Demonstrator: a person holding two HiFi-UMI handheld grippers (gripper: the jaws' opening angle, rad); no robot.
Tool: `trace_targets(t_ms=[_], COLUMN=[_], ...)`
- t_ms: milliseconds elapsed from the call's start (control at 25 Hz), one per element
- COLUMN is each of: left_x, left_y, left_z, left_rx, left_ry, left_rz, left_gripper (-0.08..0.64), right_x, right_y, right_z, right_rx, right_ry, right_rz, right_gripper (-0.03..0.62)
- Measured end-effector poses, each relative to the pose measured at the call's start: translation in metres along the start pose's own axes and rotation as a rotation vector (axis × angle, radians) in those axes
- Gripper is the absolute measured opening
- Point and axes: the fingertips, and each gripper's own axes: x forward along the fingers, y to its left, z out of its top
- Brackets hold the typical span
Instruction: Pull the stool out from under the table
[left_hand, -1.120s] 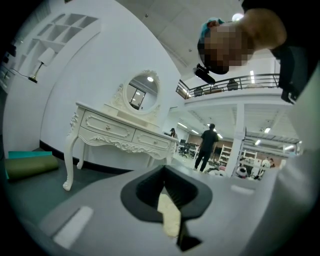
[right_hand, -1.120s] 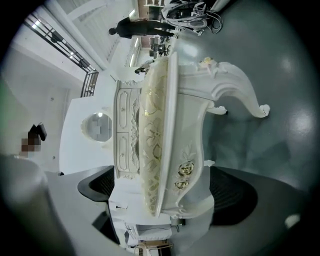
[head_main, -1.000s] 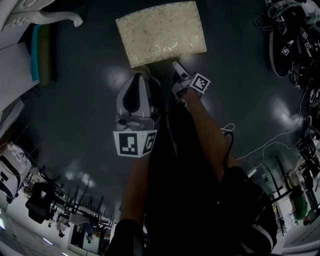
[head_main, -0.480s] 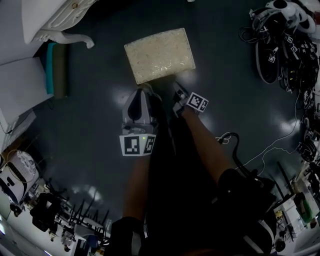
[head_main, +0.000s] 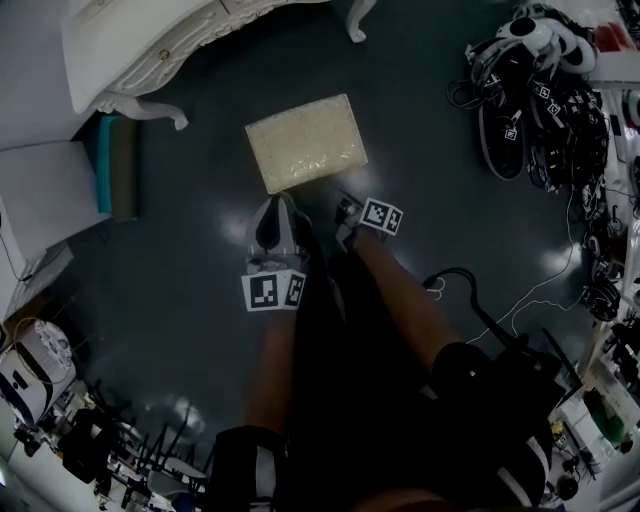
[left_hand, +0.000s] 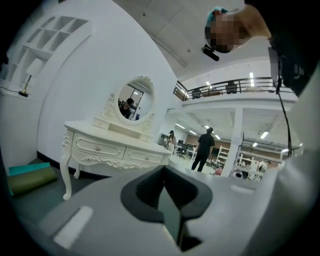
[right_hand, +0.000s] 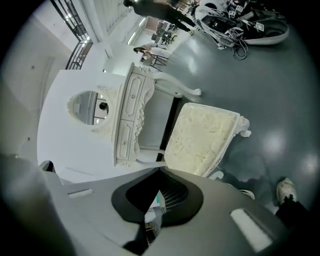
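The stool (head_main: 306, 155), with a cream cushion and white legs, stands on the dark floor out in front of the white dressing table (head_main: 150, 50). Both grippers hang above the floor just on the near side of it, touching nothing. My left gripper (head_main: 281, 203) is shut and empty; in the left gripper view it (left_hand: 164, 170) points level at the dressing table (left_hand: 115, 150). My right gripper (head_main: 344, 206) has just been closing and is now shut with nothing between its jaws. In the right gripper view it (right_hand: 160, 173) looks down on the stool (right_hand: 202, 140).
A teal and green rolled mat (head_main: 117, 165) lies by the table leg. At the right there is a pile of spare grippers and cables (head_main: 530, 90), and a thin cable (head_main: 520, 300) trails over the floor. The person's shoe (right_hand: 286, 189) is near the stool. People stand far behind the table.
Both grippers and the head camera have risen, so the stool looks smaller and farther off. The right gripper, close to the stool's near edge a second ago, is now clear of it.
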Motion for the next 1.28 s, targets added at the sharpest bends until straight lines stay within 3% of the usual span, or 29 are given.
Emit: trace_targets(t_ms=[360, 560, 760, 880, 1120, 1280], left_x=[0.005, 0.005, -0.001, -0.006, -0.013, -0.025], left_y=[-0.017, -0.011, -0.009, -0.012, -0.019, -0.029], left_z=[0.039, 0.053, 0.068, 0.079, 0.101, 0.115], left_rx=[0.001, -0.003, 0.003, -0.003, 0.001, -0.002], left_ry=[0.017, 0.036, 0.048, 0.055, 0.055, 0.030], left_rz=[-0.043, -0.037, -0.034, -0.023, -0.022, -0.030], left_gripper=[0.009, 0.009, 0.009, 0.009, 0.009, 0.009], right_x=[-0.031, -0.040, -0.052, -0.063, -0.088, -0.114], right_y=[0.065, 0.098, 0.133, 0.160, 0.224, 0.270], right_z=[0.015, 0.009, 0.018, 0.032, 0.061, 0.070], right_rx=[-0.040, -0.129, -0.218, -0.331, -0.654, -0.767], right_ry=[0.044, 0.098, 0.087, 0.058, -0.002, -0.071], right_rz=[-0.059, -0.118, -0.156, -0.162, -0.217, -0.210], right_gripper=[-0.002, -0.002, -0.002, -0.002, -0.002, -0.002])
